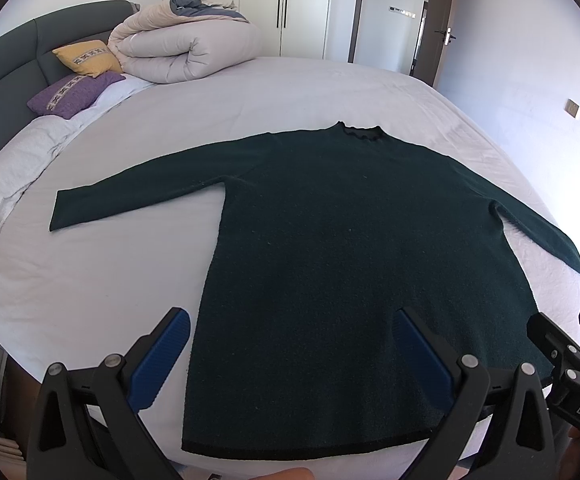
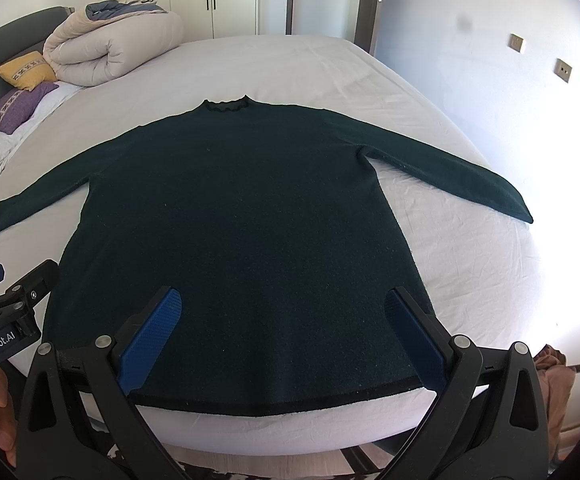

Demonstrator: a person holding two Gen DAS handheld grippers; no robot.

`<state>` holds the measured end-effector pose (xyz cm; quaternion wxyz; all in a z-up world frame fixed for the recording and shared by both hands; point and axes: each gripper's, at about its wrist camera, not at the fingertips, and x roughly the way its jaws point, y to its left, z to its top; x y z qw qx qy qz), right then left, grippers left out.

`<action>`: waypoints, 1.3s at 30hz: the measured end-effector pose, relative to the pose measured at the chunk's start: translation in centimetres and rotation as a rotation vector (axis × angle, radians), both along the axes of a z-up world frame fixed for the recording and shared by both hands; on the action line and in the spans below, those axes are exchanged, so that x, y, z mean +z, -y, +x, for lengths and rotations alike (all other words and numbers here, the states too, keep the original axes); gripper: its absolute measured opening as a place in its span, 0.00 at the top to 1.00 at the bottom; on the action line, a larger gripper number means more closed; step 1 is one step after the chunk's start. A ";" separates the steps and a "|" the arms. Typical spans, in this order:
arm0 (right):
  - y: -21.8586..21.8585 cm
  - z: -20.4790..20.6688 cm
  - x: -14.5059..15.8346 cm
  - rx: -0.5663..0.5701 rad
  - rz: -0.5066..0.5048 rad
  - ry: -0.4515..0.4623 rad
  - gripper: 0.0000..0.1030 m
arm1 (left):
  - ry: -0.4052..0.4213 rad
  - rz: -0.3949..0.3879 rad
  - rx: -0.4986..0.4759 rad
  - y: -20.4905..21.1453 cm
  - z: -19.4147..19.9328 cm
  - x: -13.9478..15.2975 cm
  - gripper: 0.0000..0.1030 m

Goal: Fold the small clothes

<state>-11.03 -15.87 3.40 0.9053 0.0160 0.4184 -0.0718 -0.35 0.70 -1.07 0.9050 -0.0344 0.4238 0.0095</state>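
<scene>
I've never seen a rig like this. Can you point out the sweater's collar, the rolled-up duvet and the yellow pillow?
sweater's collar (image 2: pixel 226 105): right wrist view, on the frilled neck edge.
rolled-up duvet (image 1: pixel 186 46): left wrist view, on the outer roll.
yellow pillow (image 1: pixel 88 57): left wrist view, on its patterned band.

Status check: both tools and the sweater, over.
Left tool open, empty, above hem. Right tool open, empty. Dark green sweater flat on bed, sleeves spread, unfolded. Nothing on it.

Dark green sweater (image 1: pixel 330 248) lies flat on bed, sleeves spread
</scene>
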 end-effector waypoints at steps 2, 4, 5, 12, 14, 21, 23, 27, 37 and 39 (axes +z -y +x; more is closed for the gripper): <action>0.1 0.0 0.0 0.000 0.002 0.002 0.00 | 0.000 0.000 0.000 0.0 0.1 0.0 0.00; 0.1 0.0 0.1 0.000 0.002 0.002 0.00 | -0.001 -0.001 -0.001 0.0 0.0 0.0 0.00; 0.1 0.0 0.1 0.000 0.003 0.002 0.00 | 0.001 -0.001 -0.001 -0.1 0.0 0.0 0.00; 0.2 0.2 0.1 0.002 0.005 0.002 0.00 | 0.001 -0.003 -0.013 0.0 0.0 0.0 0.00; 0.2 0.1 0.1 0.002 0.006 0.002 0.00 | -0.001 -0.012 -0.024 0.0 0.0 0.0 0.00; 1.2 0.1 0.1 -0.003 0.043 0.022 0.00 | -0.019 -0.093 -0.048 -0.1 0.0 -0.8 0.00; 2.3 0.2 0.0 -0.011 0.067 0.035 0.00 | -0.047 -0.176 -0.064 -0.6 0.4 -1.4 0.00; 8.5 0.6 0.1 -0.072 0.210 0.101 0.00 | -0.107 -0.299 -0.106 -0.8 1.8 -2.7 0.00; 35.7 0.4 -5.6 -0.564 0.750 0.343 0.00 | -0.180 -0.221 -0.094 1.8 5.9 -5.1 0.00; 40.0 0.6 -7.5 -0.638 0.823 0.365 0.01 | -0.183 -0.264 -0.084 1.7 7.3 -5.7 0.00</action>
